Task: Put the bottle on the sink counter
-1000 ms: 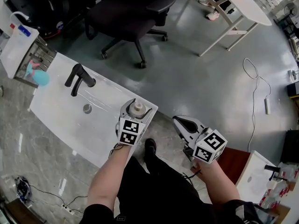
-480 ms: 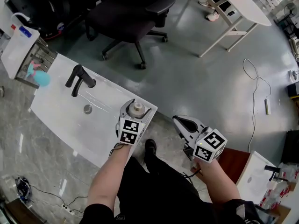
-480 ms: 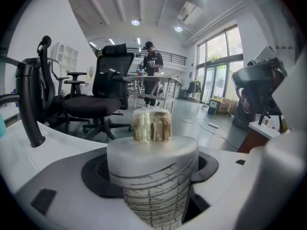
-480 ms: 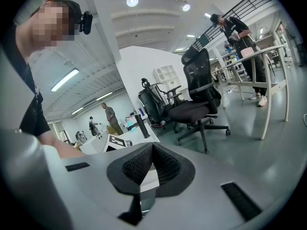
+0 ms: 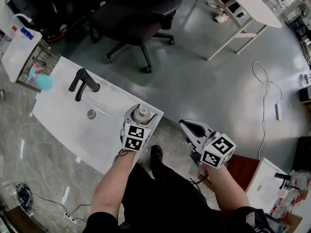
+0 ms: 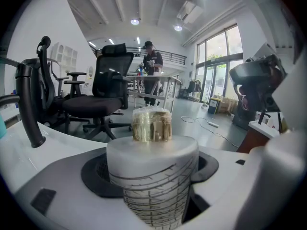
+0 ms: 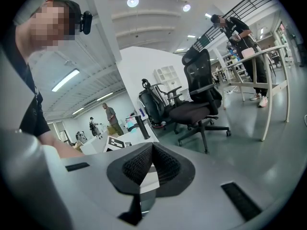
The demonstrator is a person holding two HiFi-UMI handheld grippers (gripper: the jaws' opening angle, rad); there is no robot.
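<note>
White sink bench (image 5: 63, 125) lies below. Left gripper (image 5: 141, 109) fingers clamp the bottle (image 6: 151, 174) round its ribbed body, right of the faucet (image 5: 81, 83), at the bench's end. I judge it light, rigid and slick, so grip mid-body. Right gripper (image 5: 190, 126), further right of the faucet: fingers pressed together, empty.

The bottle (image 5: 142, 113) sits over the sink counter's (image 5: 63, 115) right corner, with the faucet (image 5: 82, 83) to its left.

Bottle (image 6: 152, 176) between left gripper's jaws
</note>
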